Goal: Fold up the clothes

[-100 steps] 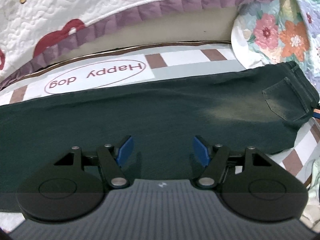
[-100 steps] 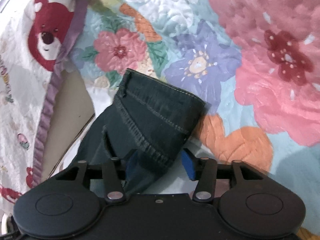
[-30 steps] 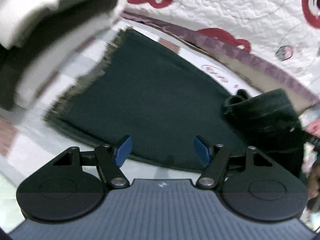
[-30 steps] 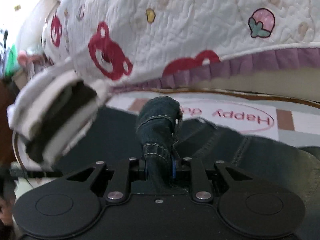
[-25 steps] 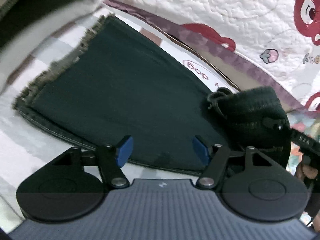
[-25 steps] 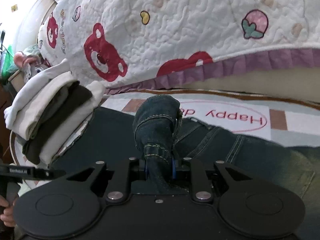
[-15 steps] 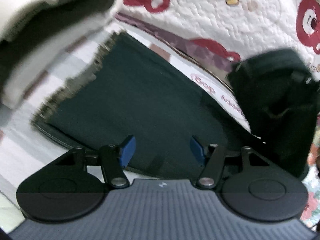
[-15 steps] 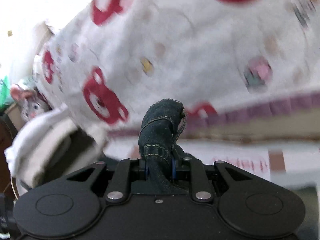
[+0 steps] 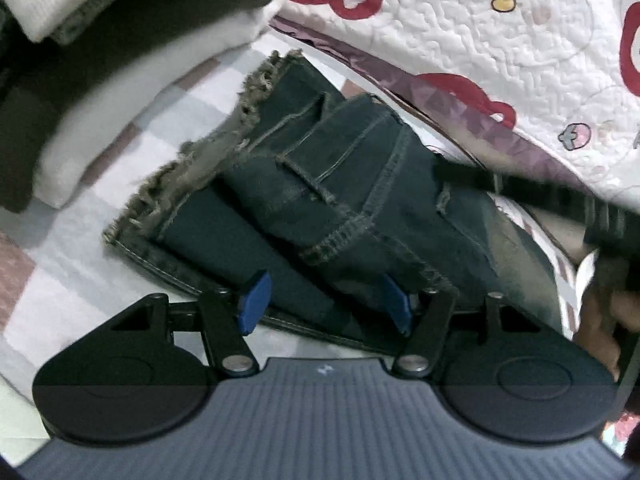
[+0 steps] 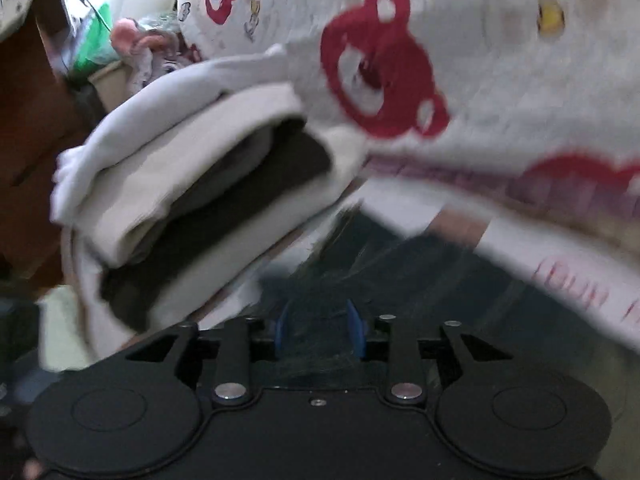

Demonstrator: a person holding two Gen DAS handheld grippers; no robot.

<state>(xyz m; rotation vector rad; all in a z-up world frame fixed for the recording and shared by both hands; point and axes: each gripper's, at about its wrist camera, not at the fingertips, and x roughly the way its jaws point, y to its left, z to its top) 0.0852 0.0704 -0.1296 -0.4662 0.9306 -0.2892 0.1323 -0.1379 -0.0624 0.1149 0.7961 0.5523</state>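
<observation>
The jeans [image 9: 352, 208] lay folded over on the bed, the waist end doubled onto the frayed hems [image 9: 188, 184], and their long axis ran from those hems at the upper left down toward the lower right of the left wrist view. The left gripper [image 9: 326, 300] hung just at the near long edge of the denim, jaws standing wide and opening a little, with the fabric below and between its blue pads [image 9: 254, 296] but nothing pinched. The right gripper [image 10: 320, 334] sat over the hem end, its jaws opening; dark denim showed blurred between the pads, apparently being let go — whether any cloth was touching them could not be told.

Judged from this, the left gripper was the nearer one to the long side edge, the right to the short end. Room was tight at the hem end: the stack of folded clothes [image 10: 208, 184] stood just beside it, and the bear-print quilt [image 9: 480, 40] bordered the far side — open bed lay only along the near edge
</observation>
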